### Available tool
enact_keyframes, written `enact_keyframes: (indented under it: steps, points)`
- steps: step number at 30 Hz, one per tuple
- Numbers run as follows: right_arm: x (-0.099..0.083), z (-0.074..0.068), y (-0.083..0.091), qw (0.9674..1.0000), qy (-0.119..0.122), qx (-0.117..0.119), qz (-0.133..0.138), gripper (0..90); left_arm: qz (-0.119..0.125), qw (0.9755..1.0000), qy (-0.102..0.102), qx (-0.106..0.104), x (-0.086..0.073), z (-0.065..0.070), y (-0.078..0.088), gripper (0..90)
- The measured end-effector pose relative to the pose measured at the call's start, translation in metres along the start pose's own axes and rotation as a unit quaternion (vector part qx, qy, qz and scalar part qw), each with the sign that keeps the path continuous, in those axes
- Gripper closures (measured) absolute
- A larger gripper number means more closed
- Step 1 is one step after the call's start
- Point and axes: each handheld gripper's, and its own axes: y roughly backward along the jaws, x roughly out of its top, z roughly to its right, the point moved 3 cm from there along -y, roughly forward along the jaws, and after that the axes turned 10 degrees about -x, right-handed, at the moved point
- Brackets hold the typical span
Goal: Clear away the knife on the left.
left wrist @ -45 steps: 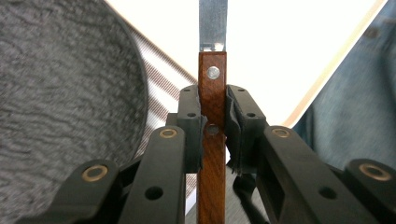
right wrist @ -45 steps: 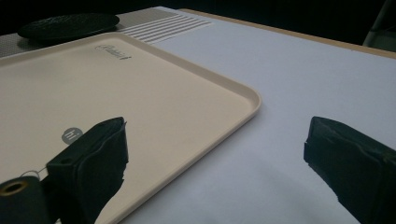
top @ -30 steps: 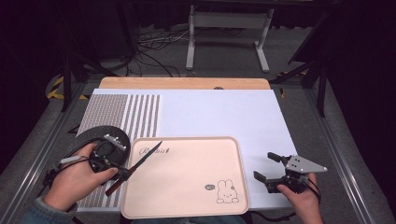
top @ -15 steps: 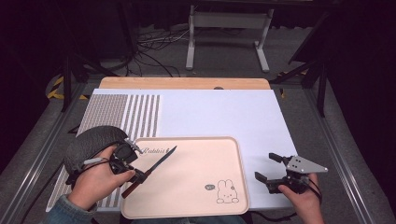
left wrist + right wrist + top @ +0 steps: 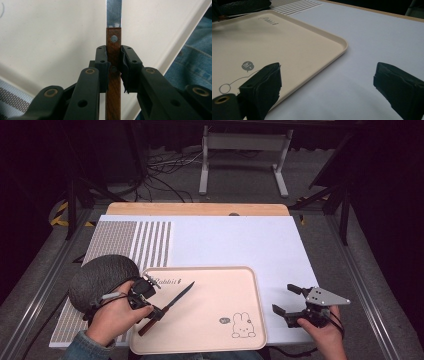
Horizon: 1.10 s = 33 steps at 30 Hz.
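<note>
Your left claw (image 5: pixel 113 62) is clamped on the knife (image 5: pixel 167 307) by its brown wooden handle, pads tight on both sides, just behind the front rivet. In the high view the knife sits over the left part of the tray (image 5: pixel 210 340), blade pointing up-right toward the tray's middle, handle end out near the tray's lower-left edge. Can't tell whether the blade tip touches the tray or hangs just above it.

Your right claw (image 5: pixel 285 300) has its jaws spread wide w/ nothing between them. It's low over the white sheet (image 5: pixel 240 240) on the table, just right of the tray's right rim, near the rabbit drawing (image 5: pixel 243 326).

A grey rounded object (image 5: pixel 100 277) lies left of the tray, by your left hand (image 5: pixel 116 317), on the striped part of the sheet.
</note>
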Motion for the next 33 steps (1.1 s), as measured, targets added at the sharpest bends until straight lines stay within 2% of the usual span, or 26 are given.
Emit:
enact_keyframes:
  steps: [4, 23, 33]
  points:
    - [0.000, 0.000, 0.000, 1.0000, -0.001, 0.002, 0.002, 7.7, 0.000, 1.0000, 0.005, -0.008, -0.002, -0.003, -0.008, 77.5]
    - [-0.002, 0.000, -0.002, 1.0000, -0.002, 0.004, -0.002, 7.6, -0.019, 0.9994, 0.025, 0.015, -0.003, -0.010, -0.016, 77.5]
    - [-0.003, 0.000, -0.003, 1.0000, -0.002, 0.005, -0.004, 7.7, -0.023, 0.9988, 0.041, 0.010, -0.003, -0.012, -0.021, 77.4]
